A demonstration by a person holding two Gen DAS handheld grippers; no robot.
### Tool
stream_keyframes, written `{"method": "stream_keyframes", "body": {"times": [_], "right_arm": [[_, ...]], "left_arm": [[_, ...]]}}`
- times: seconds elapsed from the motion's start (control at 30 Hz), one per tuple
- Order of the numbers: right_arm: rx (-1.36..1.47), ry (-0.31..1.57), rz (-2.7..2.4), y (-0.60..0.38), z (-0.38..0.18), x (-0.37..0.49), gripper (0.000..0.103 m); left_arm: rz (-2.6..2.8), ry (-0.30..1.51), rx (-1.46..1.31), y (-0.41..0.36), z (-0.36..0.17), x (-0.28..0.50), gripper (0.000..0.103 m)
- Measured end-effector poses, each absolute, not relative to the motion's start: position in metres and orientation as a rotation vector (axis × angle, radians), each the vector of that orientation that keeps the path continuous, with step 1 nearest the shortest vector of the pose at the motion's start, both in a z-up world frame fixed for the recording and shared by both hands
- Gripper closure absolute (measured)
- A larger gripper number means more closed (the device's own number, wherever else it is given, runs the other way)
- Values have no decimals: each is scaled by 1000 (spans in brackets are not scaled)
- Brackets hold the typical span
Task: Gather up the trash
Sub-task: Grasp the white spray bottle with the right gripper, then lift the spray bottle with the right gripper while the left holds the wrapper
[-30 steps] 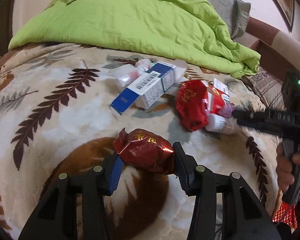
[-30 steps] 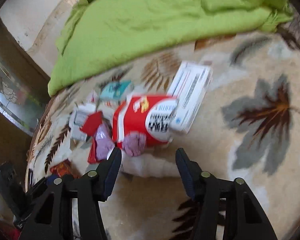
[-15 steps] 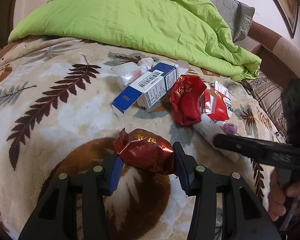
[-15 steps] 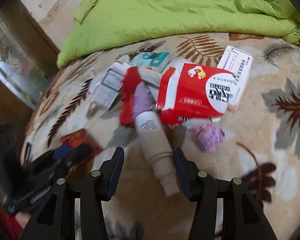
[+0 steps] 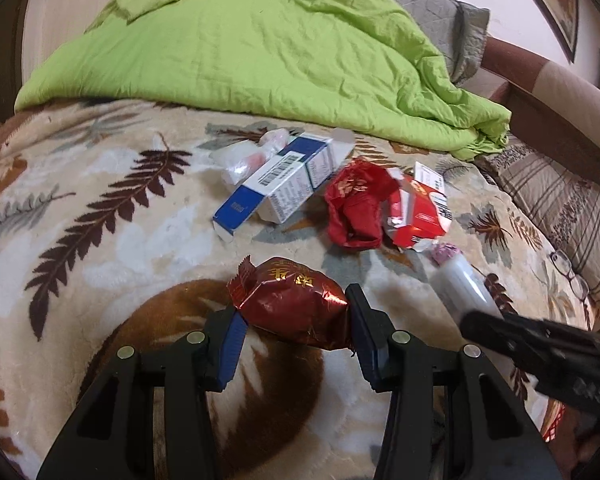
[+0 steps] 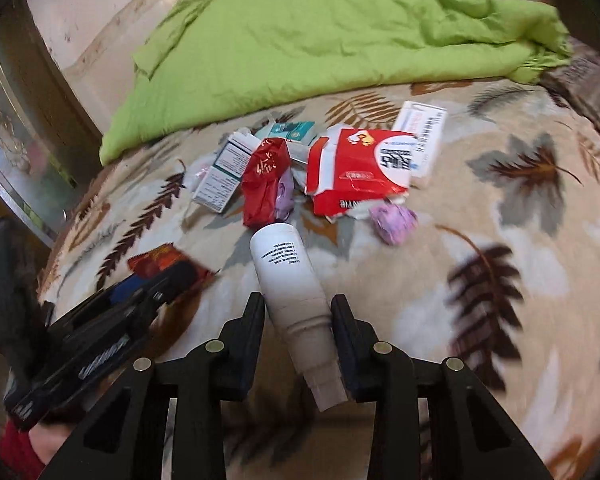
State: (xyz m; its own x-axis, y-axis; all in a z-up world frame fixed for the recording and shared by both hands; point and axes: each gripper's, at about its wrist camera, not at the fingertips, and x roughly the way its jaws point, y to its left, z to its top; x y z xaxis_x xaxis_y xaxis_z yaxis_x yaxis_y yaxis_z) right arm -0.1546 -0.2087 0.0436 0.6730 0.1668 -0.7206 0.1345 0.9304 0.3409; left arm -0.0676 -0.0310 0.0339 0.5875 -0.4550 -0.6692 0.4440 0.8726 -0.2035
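A cream blanket [image 5: 100,216] printed with brown fern leaves is spread across the bed. A rumpled green quilt [image 5: 260,52] is heaped along its far side, and a grey pillow [image 5: 456,24] is seen behind it. What appear to be eyeglasses [image 5: 568,276] lie near a striped cushion [image 5: 552,192].

Soft, even indoor light, faint shadows, strong fisheye bending with dark corners, right wrist view slightly motion-blurred
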Motion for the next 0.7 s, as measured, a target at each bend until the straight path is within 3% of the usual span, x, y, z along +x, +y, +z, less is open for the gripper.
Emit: {"method": "stream_keyframes", "body": {"times": [0.47,0.7], "right_arm": [[404,706,39,-209,71,-224,66],[386,710,6,-207,69,-223,66]], "left_arm": [[-622,688,101,-21,63,-169,56],[-586,669,138,-24,57,-169,56]]}}
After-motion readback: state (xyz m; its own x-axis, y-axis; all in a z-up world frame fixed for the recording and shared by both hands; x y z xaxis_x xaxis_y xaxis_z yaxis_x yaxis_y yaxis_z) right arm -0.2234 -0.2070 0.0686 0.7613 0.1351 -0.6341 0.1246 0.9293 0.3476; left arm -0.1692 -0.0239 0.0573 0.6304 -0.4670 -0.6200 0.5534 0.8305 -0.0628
